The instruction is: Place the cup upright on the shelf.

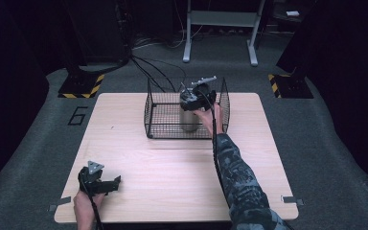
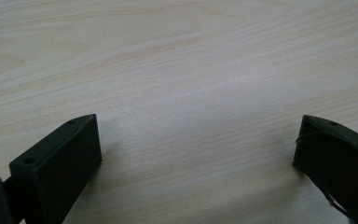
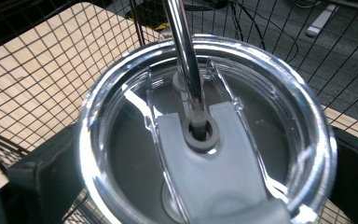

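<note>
Pictured from above: a steel tumbler (image 1: 189,117) standing upright inside a black wire basket (image 1: 158,112) at the far middle of a pale wooden bench (image 1: 172,167). Gripped near its top by the right gripper (image 1: 197,98), jaws set on either side of the rim and closed against it, a hand (image 1: 206,115) and camouflage sleeve (image 1: 237,177) reaching forward from the near right edge.

Seen along the right gripper's own jaws: the tumbler's clear lid (image 3: 205,135) up close, ringed by a bright rim, a grey slider (image 3: 214,163) lying across its middle and a metal straw (image 3: 186,65) rising through the slider's round hole. Dark jaws pressed to the lid's left and right sides. Basket mesh (image 3: 37,79) behind, with bench wood and grey floor beyond it.

Near the front left corner of the bench: the left gripper (image 1: 106,184), held low over the bare wood in a hand (image 1: 84,206) coming in from the bottom edge, well apart from basket and tumbler. Jaws spread wide with nothing between them but wood grain (image 2: 191,116), as seen in the left gripper view, both black tips close above the surface; contact with the wood impossible to tell.

Beyond the bench: grey carpet (image 1: 330,158), black cables (image 1: 148,67) trailing to the basket's back, two yellow-and-black striped stand bases (image 1: 81,86) and a pale metal frame (image 1: 220,28).
</note>
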`<state>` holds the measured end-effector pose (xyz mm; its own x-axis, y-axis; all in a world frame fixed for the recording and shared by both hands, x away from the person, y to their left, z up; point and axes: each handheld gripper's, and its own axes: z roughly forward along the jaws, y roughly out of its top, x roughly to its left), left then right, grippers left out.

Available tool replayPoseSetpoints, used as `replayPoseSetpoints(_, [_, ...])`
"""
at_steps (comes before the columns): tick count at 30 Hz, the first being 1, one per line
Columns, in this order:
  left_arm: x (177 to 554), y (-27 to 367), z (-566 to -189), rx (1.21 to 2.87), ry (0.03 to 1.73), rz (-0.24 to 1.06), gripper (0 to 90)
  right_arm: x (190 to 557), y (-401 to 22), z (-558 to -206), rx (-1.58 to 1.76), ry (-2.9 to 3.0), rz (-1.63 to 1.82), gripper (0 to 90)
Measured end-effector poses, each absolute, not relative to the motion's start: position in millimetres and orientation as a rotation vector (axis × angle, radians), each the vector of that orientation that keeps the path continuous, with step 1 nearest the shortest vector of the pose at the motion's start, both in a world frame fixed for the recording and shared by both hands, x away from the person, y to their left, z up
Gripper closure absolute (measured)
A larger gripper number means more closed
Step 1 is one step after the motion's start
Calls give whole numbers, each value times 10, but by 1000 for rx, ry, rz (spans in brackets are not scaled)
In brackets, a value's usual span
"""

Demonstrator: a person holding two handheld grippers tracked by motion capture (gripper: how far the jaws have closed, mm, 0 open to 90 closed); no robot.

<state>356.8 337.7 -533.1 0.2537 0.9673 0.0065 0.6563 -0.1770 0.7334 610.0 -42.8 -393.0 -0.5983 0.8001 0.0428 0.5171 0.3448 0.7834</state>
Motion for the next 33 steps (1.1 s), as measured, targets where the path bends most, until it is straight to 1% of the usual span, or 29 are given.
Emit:
replayPoseSetpoints(14, [3567, 3380, -5326, 1919, 1472, 643, 4, 5846, -604, -3631, 1120, 2245, 1148, 0])
replayPoseSetpoints(19, [3566, 3381, -5325, 1923, 1471, 644, 5, 5623, -735, -3480, 1081, 2222, 1185, 0])
replayPoseSetpoints(24, [3566, 3380, -5325, 1923, 1471, 645, 5, 5319, -888, -3371, 1030, 2208, 1205, 0])
replayPoseSetpoints(33, [3566, 3381, -5325, 1923, 1471, 643, 5, 4788, -1159, -3408, 963, 2214, 1188, 0])
